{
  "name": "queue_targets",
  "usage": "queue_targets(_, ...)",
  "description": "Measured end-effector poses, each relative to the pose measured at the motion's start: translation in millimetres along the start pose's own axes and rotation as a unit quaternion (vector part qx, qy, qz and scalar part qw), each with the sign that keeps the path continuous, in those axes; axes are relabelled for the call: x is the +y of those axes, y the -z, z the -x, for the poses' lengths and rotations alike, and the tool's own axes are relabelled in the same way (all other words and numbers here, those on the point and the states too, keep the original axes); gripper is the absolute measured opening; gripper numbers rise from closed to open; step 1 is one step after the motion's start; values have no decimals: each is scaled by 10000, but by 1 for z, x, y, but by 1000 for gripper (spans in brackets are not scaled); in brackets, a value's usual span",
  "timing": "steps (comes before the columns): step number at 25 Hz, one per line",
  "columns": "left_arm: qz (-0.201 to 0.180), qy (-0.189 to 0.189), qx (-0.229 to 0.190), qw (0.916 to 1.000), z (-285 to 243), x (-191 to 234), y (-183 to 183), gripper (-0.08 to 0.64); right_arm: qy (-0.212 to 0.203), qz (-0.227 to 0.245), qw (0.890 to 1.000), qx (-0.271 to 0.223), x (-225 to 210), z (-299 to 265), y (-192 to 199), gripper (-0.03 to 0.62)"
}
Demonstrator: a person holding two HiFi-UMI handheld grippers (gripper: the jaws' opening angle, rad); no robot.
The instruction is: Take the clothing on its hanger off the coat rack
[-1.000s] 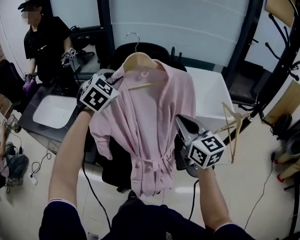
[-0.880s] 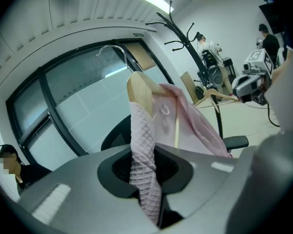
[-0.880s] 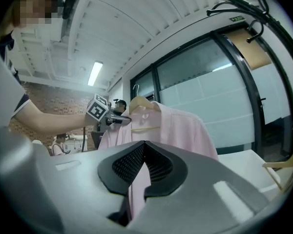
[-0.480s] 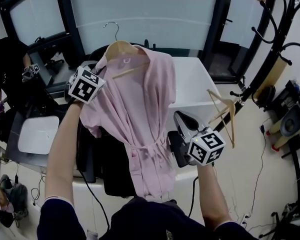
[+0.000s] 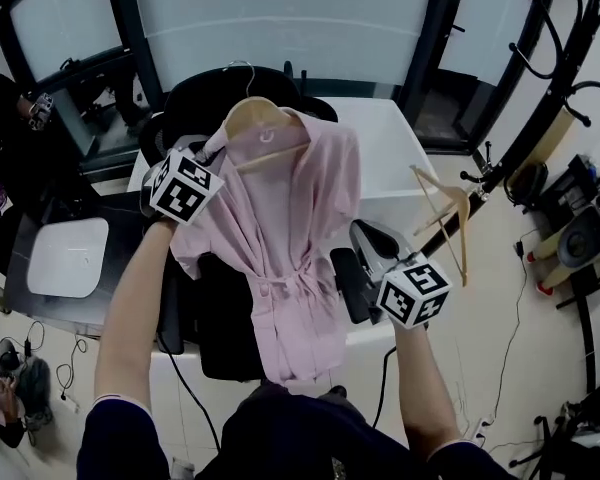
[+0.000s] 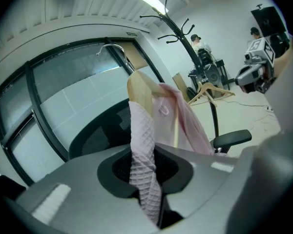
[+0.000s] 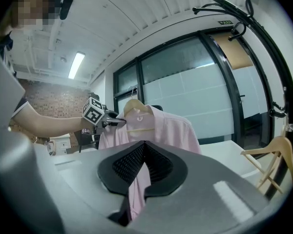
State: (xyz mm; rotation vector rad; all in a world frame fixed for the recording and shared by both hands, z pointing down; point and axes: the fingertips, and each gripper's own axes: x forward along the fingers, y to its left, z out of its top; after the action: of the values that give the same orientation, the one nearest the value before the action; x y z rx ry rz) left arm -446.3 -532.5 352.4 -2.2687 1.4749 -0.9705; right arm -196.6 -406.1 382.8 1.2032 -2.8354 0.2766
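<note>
A pink robe (image 5: 290,238) hangs on a wooden hanger (image 5: 265,128) whose metal hook (image 5: 242,68) is free in the air, away from the coat rack (image 5: 540,98). My left gripper (image 5: 215,150) is shut on the robe's left shoulder, right at the hanger's end; the waffle cloth (image 6: 142,155) runs up between its pads. My right gripper (image 5: 342,268) sits at the robe's right edge near the waist. Its pads (image 7: 132,162) meet, and pink cloth (image 7: 136,189) shows in the slit under them. I cannot tell whether any of it is pinched.
A black office chair (image 5: 220,98) stands right behind the robe, with a white table (image 5: 390,158) beyond it. A bare wooden hanger (image 5: 445,213) hangs low on the rack at the right. A person (image 5: 0,118) stands at the far left by a dark desk.
The robe on its hanger has come down and nearer to me with both grippers. Its hook, earlier against the glass wall, now sits in front of the chair's back.
</note>
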Motion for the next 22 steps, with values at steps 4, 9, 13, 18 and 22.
queue_targets(4, 129, 262, 141, 9995, -6, -40, 30, 57, -32, -53, 9999, 148, -1, 4, 13, 2)
queue_targets(9, 372, 447, 288, 9979, -14, -84, 70, 57, -62, -138, 9993, 336, 2, 9, 31, 1)
queue_targets(13, 545, 553, 445, 9960, -20, -112, 100, 57, -70, -179, 9989, 432, 7, 12, 42, 2)
queue_targets(18, 576, 689, 642, 9939, -29, -151, 129, 57, 67, -277, 9984, 485, 5, 23, 51, 1)
queue_targets(22, 735, 822, 882, 9900, -40, -181, 158, 55, 147, -340, 9978, 551, 6, 28, 60, 2)
